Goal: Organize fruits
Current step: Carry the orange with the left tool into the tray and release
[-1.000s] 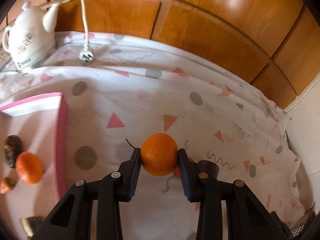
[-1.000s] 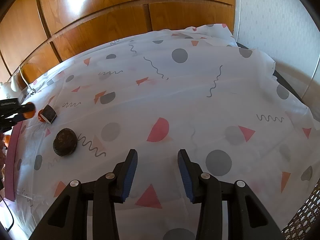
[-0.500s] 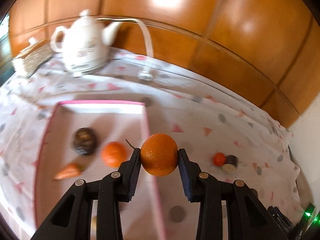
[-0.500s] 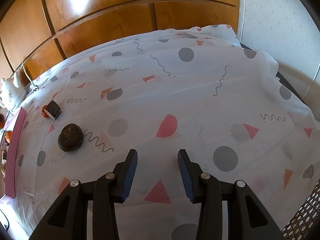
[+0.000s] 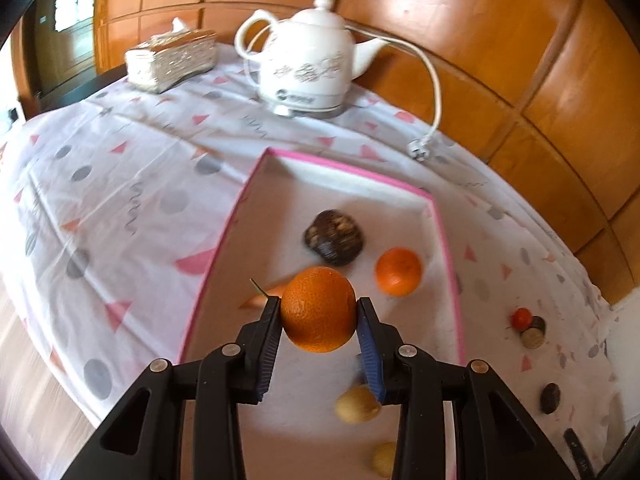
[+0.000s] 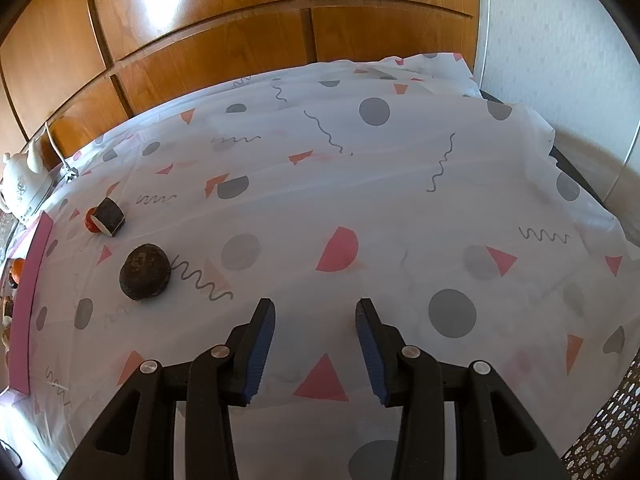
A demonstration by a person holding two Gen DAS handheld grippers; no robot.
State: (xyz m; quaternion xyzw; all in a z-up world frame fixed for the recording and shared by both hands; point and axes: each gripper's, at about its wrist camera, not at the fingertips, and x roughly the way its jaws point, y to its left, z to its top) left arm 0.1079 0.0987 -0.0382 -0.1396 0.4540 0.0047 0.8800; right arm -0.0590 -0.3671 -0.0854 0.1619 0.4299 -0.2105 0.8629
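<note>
My left gripper (image 5: 318,312) is shut on an orange (image 5: 318,308) and holds it above the pink-rimmed tray (image 5: 344,172). Inside the tray lie a second orange (image 5: 398,271), a dark brown fruit (image 5: 334,237), a carrot-like piece (image 5: 268,294) and two yellowish fruits (image 5: 356,404). In the right wrist view my right gripper (image 6: 315,312) stands open over the tablecloth with nothing between its fingers. To its left lie a dark round fruit (image 6: 145,266) and a small red fruit beside a dark cut piece (image 6: 110,217). The tray's pink edge (image 6: 30,284) shows at the far left.
A white electric kettle (image 5: 306,66) with its cord and plug (image 5: 418,150) stands behind the tray, next to a tissue box (image 5: 172,60). Wooden panels back the table. Loose fruit pieces (image 5: 528,326) lie right of the tray. A pale wall bounds the right side.
My left gripper has carried the orange leftwards from over the bare cloth to above the tray, and the kettle and tissue box came into view. The right gripper has stayed in place.
</note>
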